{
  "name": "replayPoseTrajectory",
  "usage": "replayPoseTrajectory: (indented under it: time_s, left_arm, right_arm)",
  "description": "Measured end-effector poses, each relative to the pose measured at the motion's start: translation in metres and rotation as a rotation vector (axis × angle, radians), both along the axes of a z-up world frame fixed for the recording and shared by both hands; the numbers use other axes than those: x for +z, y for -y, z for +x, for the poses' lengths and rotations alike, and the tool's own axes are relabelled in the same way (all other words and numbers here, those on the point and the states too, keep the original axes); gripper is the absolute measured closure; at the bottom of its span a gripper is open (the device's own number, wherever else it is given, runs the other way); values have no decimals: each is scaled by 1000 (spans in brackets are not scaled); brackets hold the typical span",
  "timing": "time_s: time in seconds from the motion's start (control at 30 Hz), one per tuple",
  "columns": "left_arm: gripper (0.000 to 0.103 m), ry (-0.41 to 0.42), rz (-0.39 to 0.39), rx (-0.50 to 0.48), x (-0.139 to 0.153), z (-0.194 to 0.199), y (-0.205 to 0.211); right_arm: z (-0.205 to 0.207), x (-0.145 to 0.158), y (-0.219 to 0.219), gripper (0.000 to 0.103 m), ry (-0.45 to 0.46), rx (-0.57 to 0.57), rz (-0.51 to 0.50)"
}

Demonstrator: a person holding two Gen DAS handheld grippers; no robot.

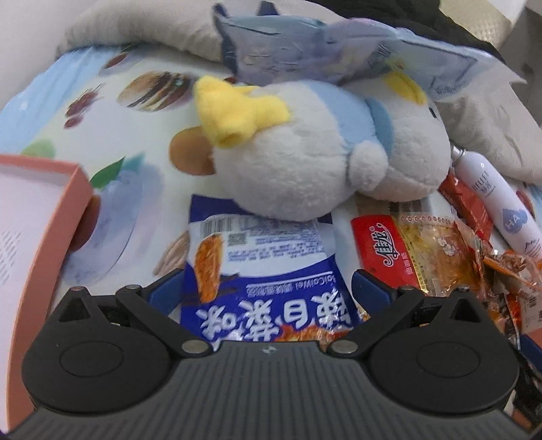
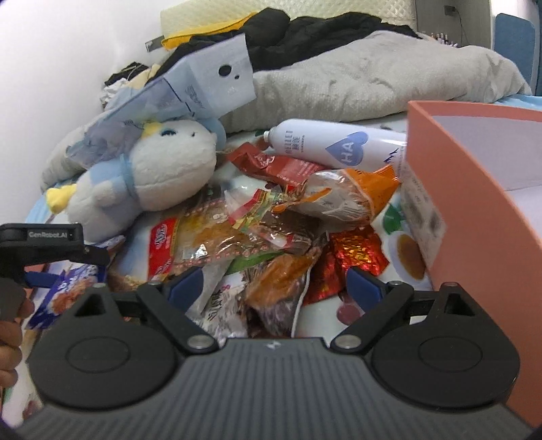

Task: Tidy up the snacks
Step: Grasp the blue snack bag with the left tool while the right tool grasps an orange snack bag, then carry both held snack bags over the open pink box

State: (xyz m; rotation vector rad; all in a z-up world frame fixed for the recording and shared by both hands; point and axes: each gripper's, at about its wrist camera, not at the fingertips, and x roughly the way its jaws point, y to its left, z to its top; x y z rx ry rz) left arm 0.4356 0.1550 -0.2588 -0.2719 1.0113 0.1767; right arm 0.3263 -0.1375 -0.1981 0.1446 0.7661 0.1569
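The left gripper (image 1: 267,287) points down at a blue and white snack packet (image 1: 261,270) lying on a bedsheet printed with food pictures (image 1: 142,111). Its 2 blue-tipped fingers (image 1: 166,291) stand wide, 1 on each side of the packet, and neither pad seems to press on it, though the tips are partly hidden behind the packet's edges. A white and pale blue plush toy with yellow trim (image 1: 321,142) lies just beyond, its body overlapping the packet's far end.

The right gripper (image 2: 274,281) hangs over a heap of snack wrappers (image 2: 271,216) in red, orange and silver. Its jaws stand well apart, with crumpled packets between them but no visible contact with the pads. The same plush toy (image 2: 159,172) sits left of the heap, with a flattened pale blue carton (image 2: 203,84) resting on it. A white spray can with a blue heart (image 2: 338,142) lies on its side behind the heap, touching the wall of a salmon-pink box (image 2: 474,189) at the right. In the left wrist view that box (image 1: 44,216) stands at the left edge. A grey pillow (image 2: 372,81) and dark clothes (image 2: 321,30) lie further back.
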Motion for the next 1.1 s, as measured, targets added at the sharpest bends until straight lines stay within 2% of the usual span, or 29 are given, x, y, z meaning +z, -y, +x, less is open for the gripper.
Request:
replayPoseTrajectory:
  time_s: [0.03, 0.17, 0.3, 0.43, 0.73, 1.1]
  left_arm:
    - [0, -2, 18, -12, -1, 3, 2]
    - [1, -12, 60, -22, -7, 13, 9]
    - [3, -8, 118, -33, -12, 18, 16]
    - [14, 14, 166, -53, -11, 16, 25]
    - [41, 34, 182, -86, 7, -5, 34]
    - [46, 82, 139, -89, 46, -59, 40]
  right_arm:
    - [4, -3, -1, 27, -15, -1, 8]
    - [17, -17, -3, 30, -79, -14, 42]
    - [18, -23, -7, 47, -84, -3, 20]
    - [17, -21, -3, 52, -88, 8, 27]
    - [-10, -10, 4, 53, -103, 45, 53]
    - [-54, 14, 18, 53, -87, 88, 44]
